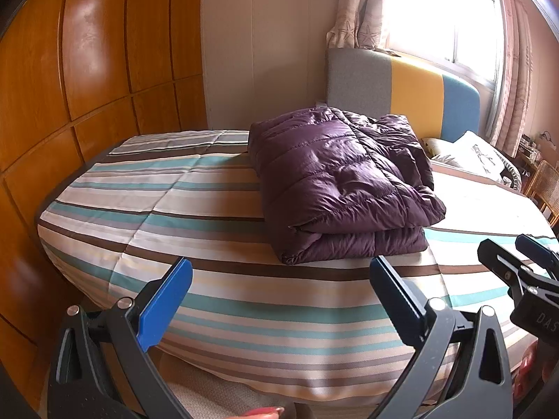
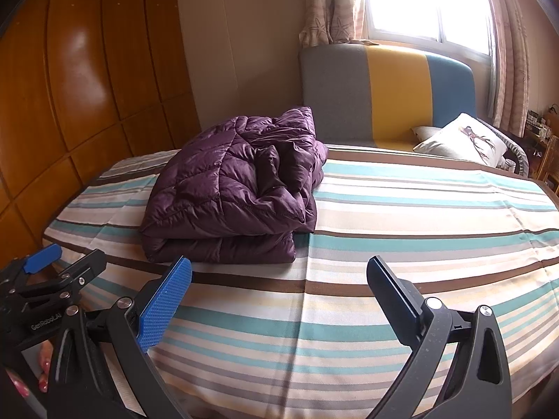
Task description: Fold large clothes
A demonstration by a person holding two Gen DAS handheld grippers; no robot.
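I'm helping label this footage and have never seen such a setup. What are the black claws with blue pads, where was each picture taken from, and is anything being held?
The claws are two hand-held grippers; a person carries one in each hand, and each has a wide-angle camera looking forward along its two fingers. One picture comes from the left gripper, the other from the right gripper; each also catches its partner at the edge. Both grippers are open and hold nothing. Ahead is a bed with a striped cover. On it lies a purple puffer jacket, already folded into a thick bundle. Pillows rest by the grey, yellow and blue headboard, beneath a bright window.
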